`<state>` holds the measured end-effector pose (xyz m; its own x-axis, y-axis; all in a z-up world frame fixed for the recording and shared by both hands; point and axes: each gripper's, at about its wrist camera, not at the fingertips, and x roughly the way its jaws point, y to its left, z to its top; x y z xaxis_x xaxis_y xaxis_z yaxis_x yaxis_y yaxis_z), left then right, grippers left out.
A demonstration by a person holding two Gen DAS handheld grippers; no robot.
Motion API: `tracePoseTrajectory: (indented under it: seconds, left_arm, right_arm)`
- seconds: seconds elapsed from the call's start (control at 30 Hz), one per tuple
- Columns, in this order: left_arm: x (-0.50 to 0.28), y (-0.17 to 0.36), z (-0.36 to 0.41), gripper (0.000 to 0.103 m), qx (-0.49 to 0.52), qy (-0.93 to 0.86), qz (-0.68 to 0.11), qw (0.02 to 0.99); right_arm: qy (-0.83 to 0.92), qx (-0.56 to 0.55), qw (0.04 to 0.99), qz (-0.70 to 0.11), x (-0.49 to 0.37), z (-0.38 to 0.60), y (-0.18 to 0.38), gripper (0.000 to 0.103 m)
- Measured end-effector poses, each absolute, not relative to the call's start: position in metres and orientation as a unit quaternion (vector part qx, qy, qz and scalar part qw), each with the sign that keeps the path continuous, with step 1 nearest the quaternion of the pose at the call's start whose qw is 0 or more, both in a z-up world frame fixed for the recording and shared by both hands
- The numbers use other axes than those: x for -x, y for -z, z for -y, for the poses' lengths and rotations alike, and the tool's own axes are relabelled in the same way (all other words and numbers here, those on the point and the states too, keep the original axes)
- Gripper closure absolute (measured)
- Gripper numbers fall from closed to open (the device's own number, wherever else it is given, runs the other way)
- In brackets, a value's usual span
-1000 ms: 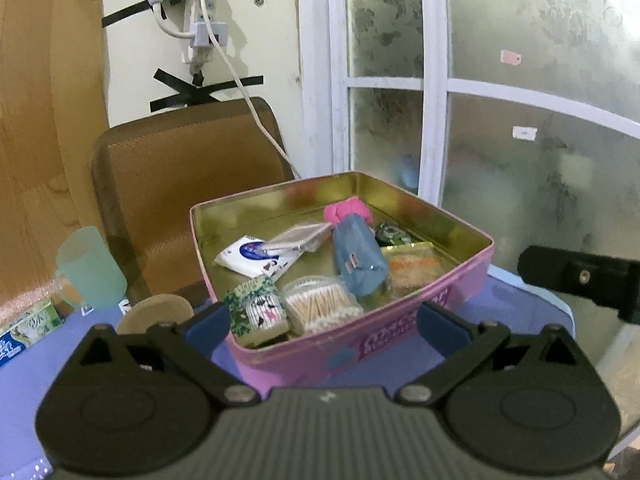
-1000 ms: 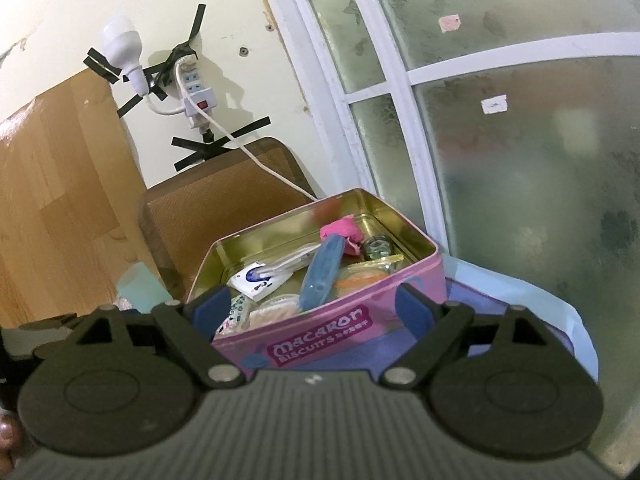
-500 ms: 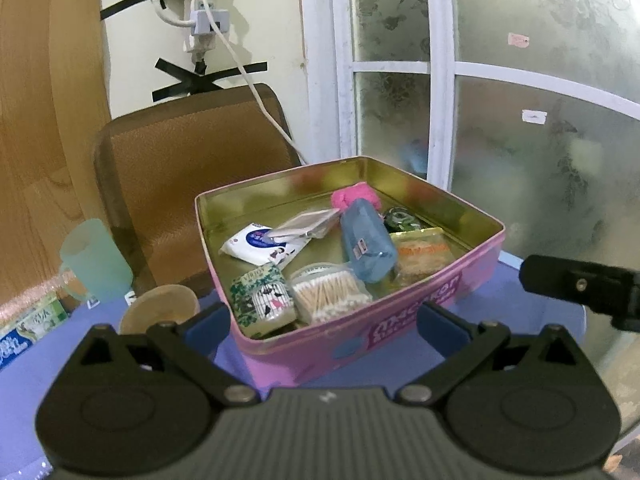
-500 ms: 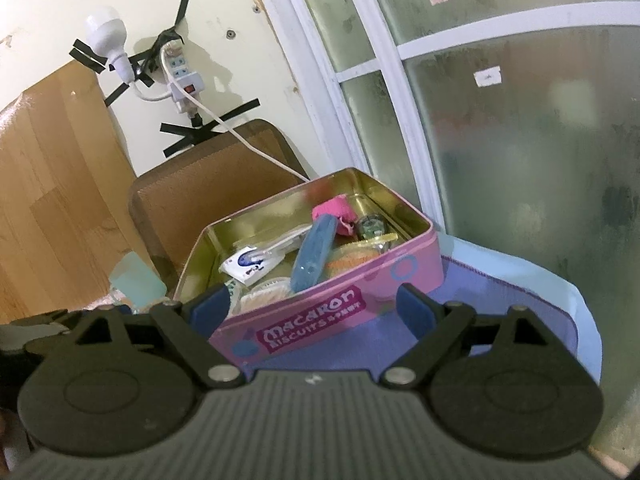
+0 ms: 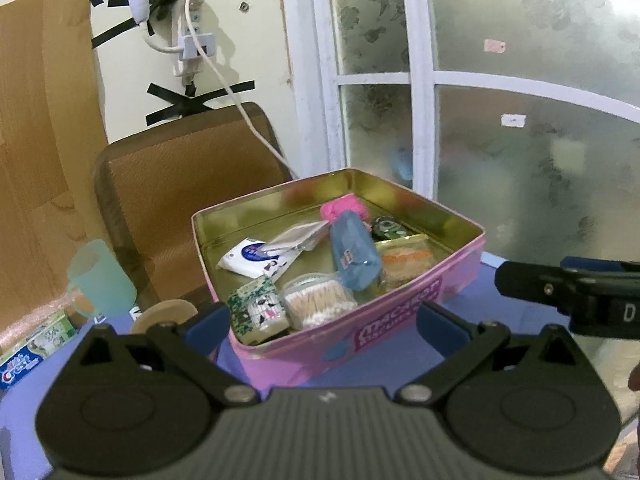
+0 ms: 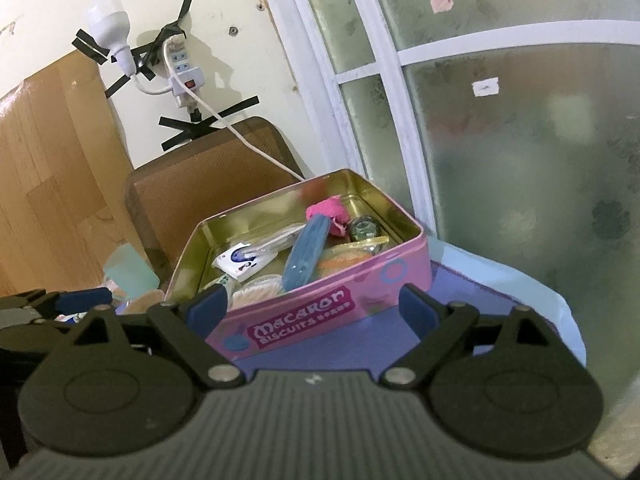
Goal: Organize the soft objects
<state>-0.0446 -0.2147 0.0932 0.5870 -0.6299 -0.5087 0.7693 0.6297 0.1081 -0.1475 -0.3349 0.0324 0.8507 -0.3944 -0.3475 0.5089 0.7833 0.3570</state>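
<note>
A pink Macaron biscuit tin point(image 5: 400, 332) point(image 6: 312, 320) stands open on the purple tablecloth. Inside lie a blue pouch point(image 5: 354, 252) point(image 6: 306, 254), a pink soft ball point(image 5: 340, 206) point(image 6: 326, 208), a white tissue pack point(image 5: 256, 258) point(image 6: 242, 258), a tub of cotton buds point(image 5: 318, 300), a green patterned pack point(image 5: 258, 310) and an orange packet point(image 5: 406, 258). My left gripper point(image 5: 324, 326) is open and empty in front of the tin. My right gripper point(image 6: 314, 306) is open and empty in front of the tin's labelled side.
A brown chair point(image 5: 188, 188) stands behind the table. A teal cup point(image 5: 100, 278), a round tan lid point(image 5: 164, 314) and a toothpaste box point(image 5: 24, 356) sit left of the tin. A frosted glass window point(image 5: 520, 120) is at the right; the table edge point(image 6: 560, 308) runs close to it.
Both grippers have pulled back and risen slightly from the tin, still open. The tin and its contents have not moved.
</note>
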Motion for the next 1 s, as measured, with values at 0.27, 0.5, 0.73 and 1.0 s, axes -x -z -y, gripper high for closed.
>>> tracePoseTrajectory:
  seconds: [0.27,0.5,0.73,1.0]
  left_arm:
    - [0.052,-0.098,0.211,0.000,-0.155,0.406,-0.214,0.875]
    - [0.059,-0.100,0.210,0.000,-0.163,0.397,-0.198,0.881]
    - [0.058,-0.101,0.206,0.000,-0.158,0.399,-0.199,0.881]
    - [0.057,-0.102,0.206,0.000,-0.156,0.397,-0.200,0.882]
  right_arm:
    - [0.247,-0.222,0.935,-0.122,0.158,0.335,-0.036,0.008]
    - [0.247,-0.223,0.935,-0.123,0.158,0.333,-0.034,0.008]
    - [0.259,-0.222,0.933,-0.112,0.162,0.335,-0.036,0.008]
    - [0.258,-0.218,0.933,-0.122,0.159,0.334,-0.032,0.008]
